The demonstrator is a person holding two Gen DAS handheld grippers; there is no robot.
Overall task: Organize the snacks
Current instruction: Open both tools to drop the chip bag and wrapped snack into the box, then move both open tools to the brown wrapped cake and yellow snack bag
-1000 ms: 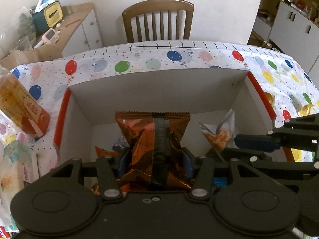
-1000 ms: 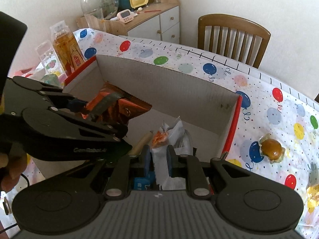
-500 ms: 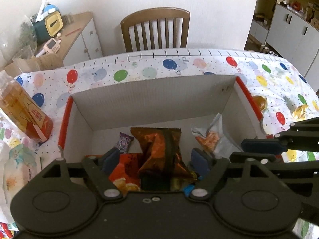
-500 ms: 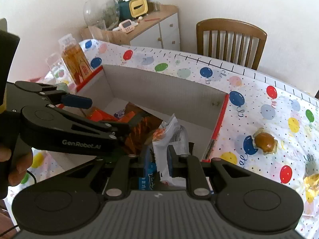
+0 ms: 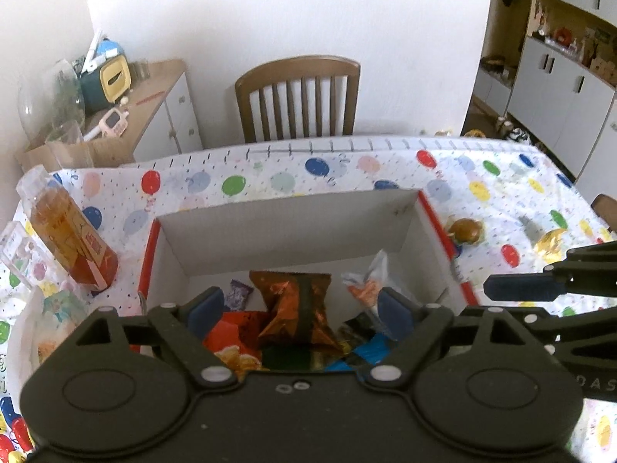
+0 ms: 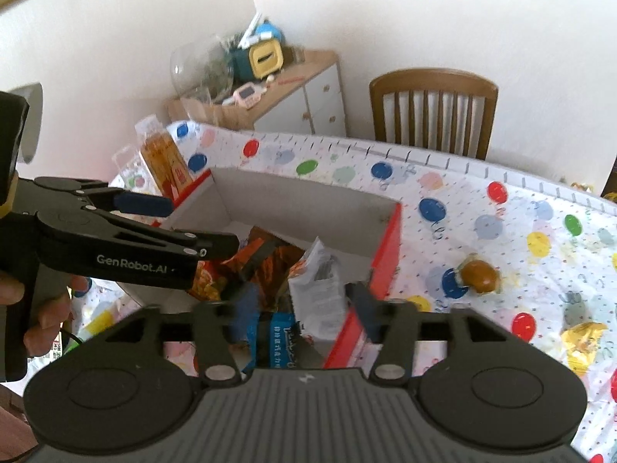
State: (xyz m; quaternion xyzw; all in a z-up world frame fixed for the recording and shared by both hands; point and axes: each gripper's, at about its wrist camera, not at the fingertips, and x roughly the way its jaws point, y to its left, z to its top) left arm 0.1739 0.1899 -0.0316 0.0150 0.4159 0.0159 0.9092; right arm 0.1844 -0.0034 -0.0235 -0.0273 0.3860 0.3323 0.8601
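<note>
1. Left wrist view: your left hand-held gripper [image 5: 299, 314] stands released, its jaws having just been opening. The orange-brown snack bag [image 5: 295, 310] sits between them but free of the pads, resting upright among the other packets inside the cardboard box [image 5: 285, 231]. So the drop of this bag looks done. The small white-and-orange packet [image 5: 366, 287] leans at the right side of the box. On the tabletop [image 5: 270, 177] right of the box lie a round brown wrapped snack [image 5: 464, 229] and a gold-wrapped one [image 5: 551, 243], both not yet boxed. A bottle of amber drink [image 5: 71, 241] stands left of the box.

2. Right wrist view: your right hand-held gripper [image 6: 304, 306] is also let go, jaws having just been opening, and the white packet [image 6: 318, 287] stands between them without being pressed, inside the box by its red-edged wall [image 6: 385, 254]. Your left hand-held gripper crosses the left of this view above the box. The round brown snack lies on the tabletop well right of the box, and a yellow crumpled wrapper [image 6: 582, 337] lies nearer you.

3. Step in hand, as I judge it: release and withdraw. Next, lift both clear of the box walls, then swing your right one over the round brown snack with jaws wide, and close on its middle so the loose wrapper does not slip.
</note>
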